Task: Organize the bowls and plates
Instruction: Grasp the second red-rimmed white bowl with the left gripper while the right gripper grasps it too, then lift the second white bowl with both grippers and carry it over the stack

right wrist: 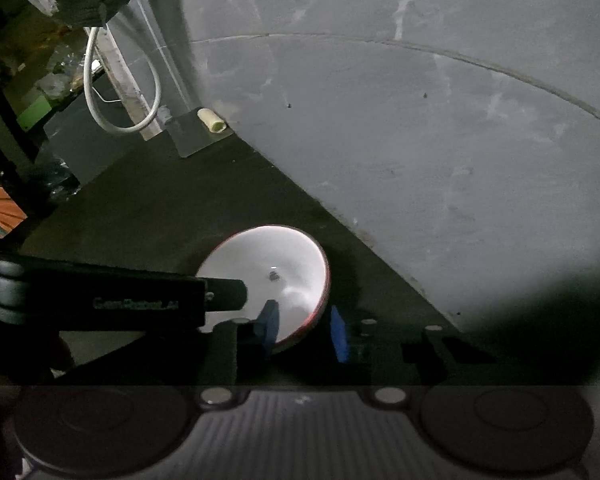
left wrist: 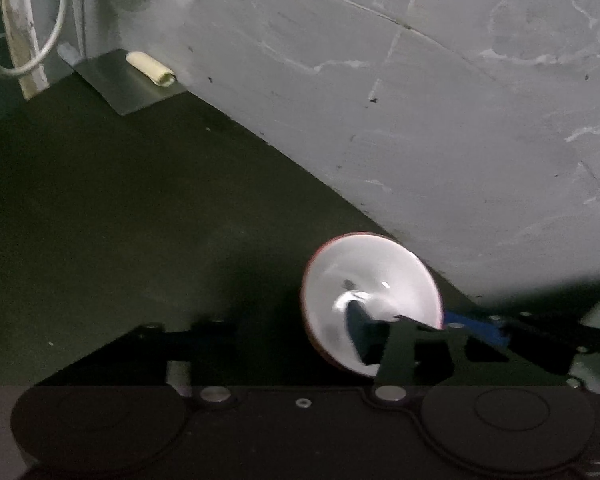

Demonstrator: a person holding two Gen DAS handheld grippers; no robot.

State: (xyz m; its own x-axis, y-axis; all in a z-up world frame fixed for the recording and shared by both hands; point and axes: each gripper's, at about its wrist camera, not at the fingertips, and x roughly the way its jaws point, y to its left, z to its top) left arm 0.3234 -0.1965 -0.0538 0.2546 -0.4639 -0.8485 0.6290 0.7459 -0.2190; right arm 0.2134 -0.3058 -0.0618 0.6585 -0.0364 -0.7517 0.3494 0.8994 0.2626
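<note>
A white bowl (left wrist: 380,276) (right wrist: 268,248) with a red outside sits on the dark counter (left wrist: 140,220), close to the grey wall. My right gripper (right wrist: 305,326) straddles the bowl's near right rim. One blue pad (right wrist: 270,320) is inside the bowl and the other (right wrist: 340,334) is outside, with a thin dark gap to the rim. My left gripper (left wrist: 304,320) (right wrist: 236,296) reaches the bowl's left rim. Its blue finger (left wrist: 356,318) is inside the bowl, away from the rim; the other finger is lost in shadow. In the left wrist view the right gripper (left wrist: 480,326) shows at the bowl's right edge.
The grey plastered wall (left wrist: 400,100) runs diagonally right behind the bowl. A metal plate with a cream tube (left wrist: 152,68) lies at the counter's far corner, beside a looped white cable (left wrist: 24,20). Clutter (right wrist: 40,80) stands beyond the counter's left edge.
</note>
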